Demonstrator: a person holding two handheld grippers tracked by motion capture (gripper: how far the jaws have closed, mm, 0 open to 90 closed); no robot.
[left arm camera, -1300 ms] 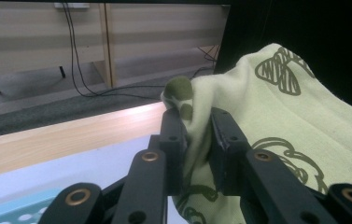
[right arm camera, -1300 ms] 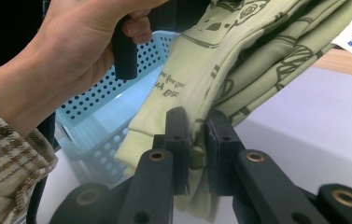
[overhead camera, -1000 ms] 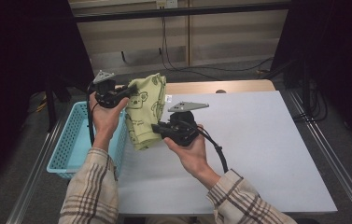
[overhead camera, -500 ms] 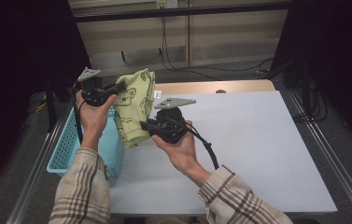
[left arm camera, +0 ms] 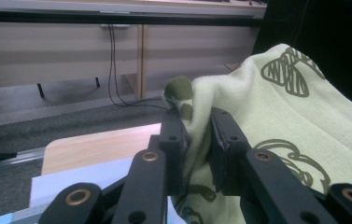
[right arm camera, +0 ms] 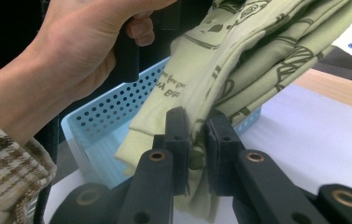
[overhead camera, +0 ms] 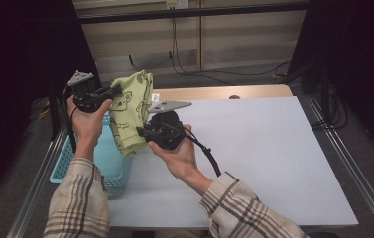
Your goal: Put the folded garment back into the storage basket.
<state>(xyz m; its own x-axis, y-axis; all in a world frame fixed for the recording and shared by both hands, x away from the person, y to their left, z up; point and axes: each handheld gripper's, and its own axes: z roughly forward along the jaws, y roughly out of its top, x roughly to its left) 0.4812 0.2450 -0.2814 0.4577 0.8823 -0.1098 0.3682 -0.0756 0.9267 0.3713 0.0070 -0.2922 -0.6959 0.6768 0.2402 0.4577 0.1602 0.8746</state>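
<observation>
Both the left tool (overhead camera: 116,90) and right tool (overhead camera: 142,131) are clamped on the folded pale-green printed cloth (overhead camera: 131,110), held above the light-blue perforated plastic basket (overhead camera: 61,166), not yet dropped in.

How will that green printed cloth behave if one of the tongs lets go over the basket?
Likely floppy: the green cloth hangs in soft folds between the left tongs and the right tongs. Probably light, since a thin pinch carries it. Released, its free end would likely droop toward the blue basket rather than hold shape.
</observation>
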